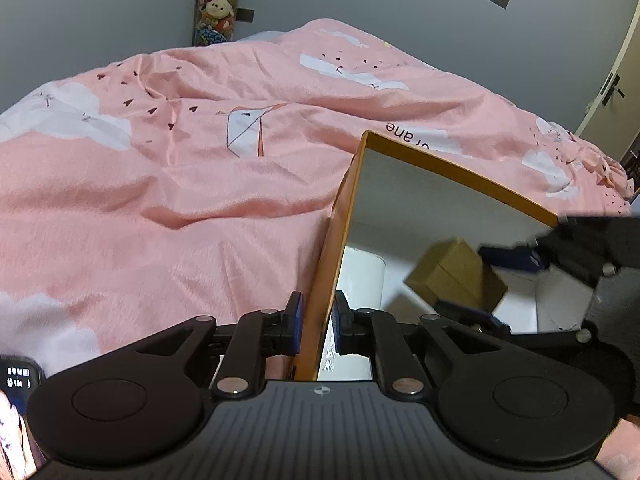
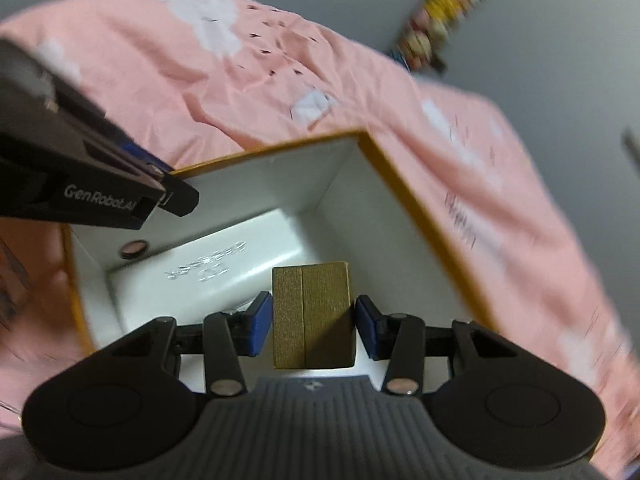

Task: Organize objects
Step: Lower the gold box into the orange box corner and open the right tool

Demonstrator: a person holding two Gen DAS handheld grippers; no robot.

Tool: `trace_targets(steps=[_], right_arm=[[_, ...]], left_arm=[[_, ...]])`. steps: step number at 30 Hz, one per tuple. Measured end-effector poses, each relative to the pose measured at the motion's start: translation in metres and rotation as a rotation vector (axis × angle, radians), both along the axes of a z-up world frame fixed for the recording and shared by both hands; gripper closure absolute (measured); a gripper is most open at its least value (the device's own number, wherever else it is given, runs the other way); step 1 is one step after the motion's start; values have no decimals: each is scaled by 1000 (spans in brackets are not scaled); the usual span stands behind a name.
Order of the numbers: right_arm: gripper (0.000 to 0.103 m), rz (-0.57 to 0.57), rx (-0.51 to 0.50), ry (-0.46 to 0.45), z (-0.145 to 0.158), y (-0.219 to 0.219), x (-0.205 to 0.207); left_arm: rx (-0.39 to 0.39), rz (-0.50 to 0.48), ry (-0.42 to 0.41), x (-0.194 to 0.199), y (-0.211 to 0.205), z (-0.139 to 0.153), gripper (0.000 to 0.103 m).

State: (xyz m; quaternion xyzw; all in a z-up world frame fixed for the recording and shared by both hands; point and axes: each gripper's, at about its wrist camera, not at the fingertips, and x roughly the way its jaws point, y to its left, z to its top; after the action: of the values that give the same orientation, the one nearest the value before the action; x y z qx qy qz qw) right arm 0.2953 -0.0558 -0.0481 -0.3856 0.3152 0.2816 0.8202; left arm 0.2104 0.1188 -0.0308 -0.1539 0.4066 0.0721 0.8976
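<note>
**Two hand-held grippers at the orange box on the bed**

Right hand-held gripper (image 2: pixel 313 320): blue pads pinch a small brown cardboard box (image 2: pixel 312 316) from both sides, one pad flat on each side face. The small box has a seam running down the middle of its top face. It is held inside the open mouth of the larger box, above the floor of that box; whether its underside touches anything cannot be told from the wrist view.

Left hand-held gripper (image 1: pixel 317 320): pads pressed together on the side wall of the orange box (image 1: pixel 336 240), one pad outside the wall, one inside. In the right wrist view the same gripper (image 2: pixel 160 178) comes in from the upper left and sits on the rim of that wall.

Orange box: orange outside and along the rim, white inside, open at the top, no lid seen. A flat white package with silver lettering (image 2: pixel 208 268) lies on its floor, beside and below the brown box. The lettering is too blurred to read.

Surroundings: the orange box rests on a bed covered by a pink duvet (image 1: pixel 160 184) printed with white clouds and small dark marks. Grey wall behind. A vertical column of plush toys (image 1: pixel 218 4) hangs against that wall beyond the bed. A door with a handle (image 1: pixel 612 88) shows at the far right edge of the left wrist view.
</note>
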Motion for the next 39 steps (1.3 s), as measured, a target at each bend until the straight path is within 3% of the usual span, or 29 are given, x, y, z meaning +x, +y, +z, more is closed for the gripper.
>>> trace_targets(steps=[6,22,26,31,39], right_arm=[[56,122,-64,-107,-6,12,16],[56,267,-79,-157,-32,33,37],[57,266,-69,-156,-34,36,43],[56,223,-95,-219,-33,33,46],[53,96,-69,-88,-30,12,43]], left_arm=[[-8,-1,8,9,2,-2,88],[-103,-18,16,17,15,-16,84],[-116,-17,18,17,17,-16,84],[-116,-17,17,17,17,-15,84],[-118,-18,10,15,17,-16,84]])
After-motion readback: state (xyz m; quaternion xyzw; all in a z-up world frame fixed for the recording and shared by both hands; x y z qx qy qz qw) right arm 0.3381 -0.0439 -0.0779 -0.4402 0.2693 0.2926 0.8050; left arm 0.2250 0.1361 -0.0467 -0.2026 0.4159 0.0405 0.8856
